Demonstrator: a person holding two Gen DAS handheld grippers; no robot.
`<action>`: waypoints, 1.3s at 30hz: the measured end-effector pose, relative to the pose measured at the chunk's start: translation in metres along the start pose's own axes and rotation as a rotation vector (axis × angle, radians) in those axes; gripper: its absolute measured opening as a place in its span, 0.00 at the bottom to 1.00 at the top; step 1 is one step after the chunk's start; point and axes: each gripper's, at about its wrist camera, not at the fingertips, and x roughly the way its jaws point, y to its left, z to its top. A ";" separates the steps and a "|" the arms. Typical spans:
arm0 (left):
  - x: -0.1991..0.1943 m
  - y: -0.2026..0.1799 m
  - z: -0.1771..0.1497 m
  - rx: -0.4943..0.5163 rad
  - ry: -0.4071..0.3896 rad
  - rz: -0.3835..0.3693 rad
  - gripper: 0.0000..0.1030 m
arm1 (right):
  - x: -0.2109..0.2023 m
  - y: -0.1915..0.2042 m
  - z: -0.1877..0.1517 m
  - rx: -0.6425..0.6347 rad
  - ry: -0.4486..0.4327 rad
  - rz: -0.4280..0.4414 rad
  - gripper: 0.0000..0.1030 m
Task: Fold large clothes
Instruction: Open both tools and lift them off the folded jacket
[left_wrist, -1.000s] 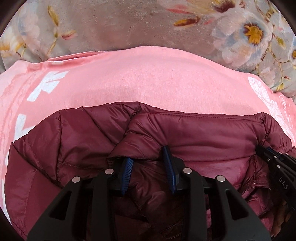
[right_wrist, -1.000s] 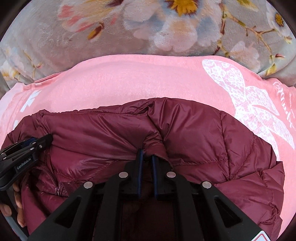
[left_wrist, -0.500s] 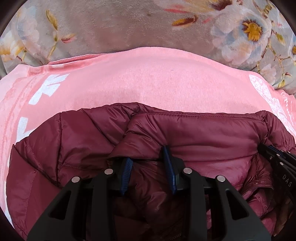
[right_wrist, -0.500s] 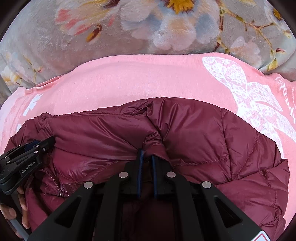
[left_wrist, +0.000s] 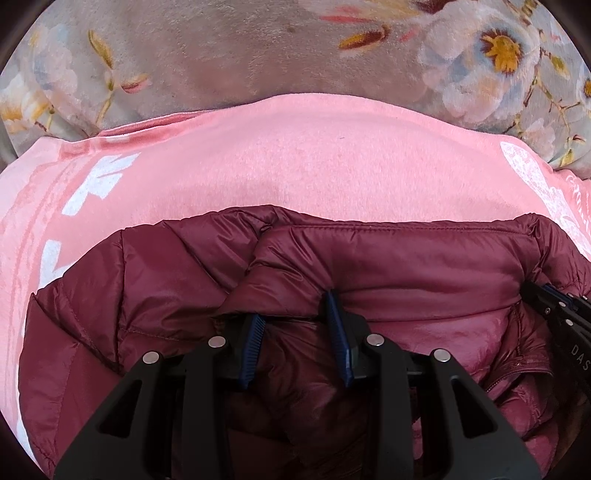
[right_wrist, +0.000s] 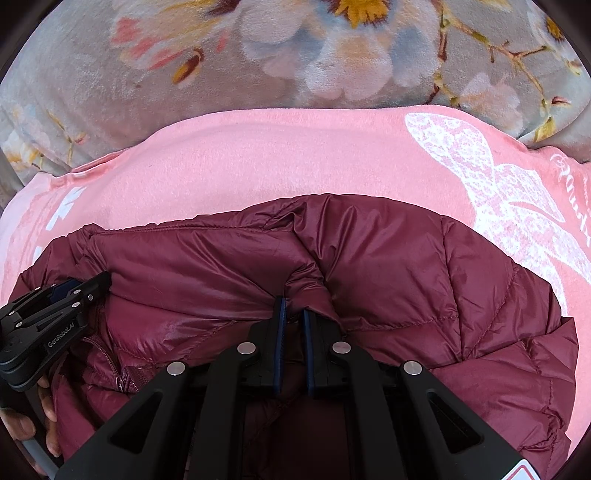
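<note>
1. The maroon puffer jacket (left_wrist: 369, 266) lies bunched in the lower half of both views, on a pink printed blanket (left_wrist: 295, 155).
2. The left gripper (left_wrist: 295, 338) clamps a thick fold of jacket padding; its jaws stand partly apart around the bulk.
3. The right gripper (right_wrist: 291, 325) is clenched on a thin fold.
4. Advice: move both grips together, level, so the slippery shell does not slide out.
5. A floral blanket (right_wrist: 295, 55) fills the upper frame; nothing blocks the way.
</note>
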 end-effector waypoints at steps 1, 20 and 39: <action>0.000 0.000 0.000 0.002 0.000 0.003 0.32 | 0.000 -0.001 0.000 0.005 0.000 0.005 0.06; -0.206 0.111 -0.161 -0.080 0.040 -0.172 0.86 | -0.267 -0.122 -0.225 0.155 -0.022 0.065 0.59; -0.270 0.186 -0.327 -0.440 0.116 -0.267 0.31 | -0.302 -0.146 -0.362 0.427 -0.039 0.144 0.18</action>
